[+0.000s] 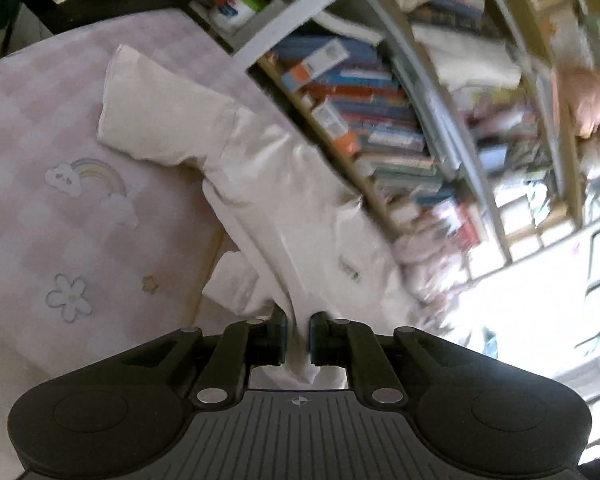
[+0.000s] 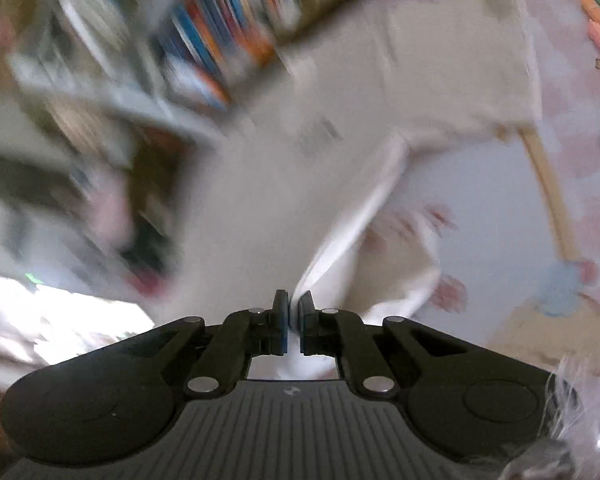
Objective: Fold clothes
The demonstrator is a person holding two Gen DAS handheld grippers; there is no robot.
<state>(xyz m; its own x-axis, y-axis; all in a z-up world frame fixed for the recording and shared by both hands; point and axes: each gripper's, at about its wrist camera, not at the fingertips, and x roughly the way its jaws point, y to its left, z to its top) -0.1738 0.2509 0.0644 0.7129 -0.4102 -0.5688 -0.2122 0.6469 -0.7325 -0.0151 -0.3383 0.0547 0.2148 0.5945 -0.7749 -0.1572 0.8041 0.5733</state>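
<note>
A white garment (image 1: 268, 176) is stretched up off a pink checked bed sheet (image 1: 40, 208). One sleeve of it lies out flat on the sheet at the upper left. My left gripper (image 1: 298, 320) is shut on a bunched edge of the cloth, which runs between its pads. In the right wrist view, which is blurred by motion, the same white garment (image 2: 340, 128) spreads ahead, and my right gripper (image 2: 294, 304) is shut on a fold of it. A sleeve hangs to the right of that fold.
A bookshelf (image 1: 364, 120) packed with books runs along the far side of the bed. Bright light comes from a window (image 1: 540, 288) at the right. The sheet carries rainbow, flower and star prints. A pastel patterned mat (image 2: 572, 208) lies under the garment in the right wrist view.
</note>
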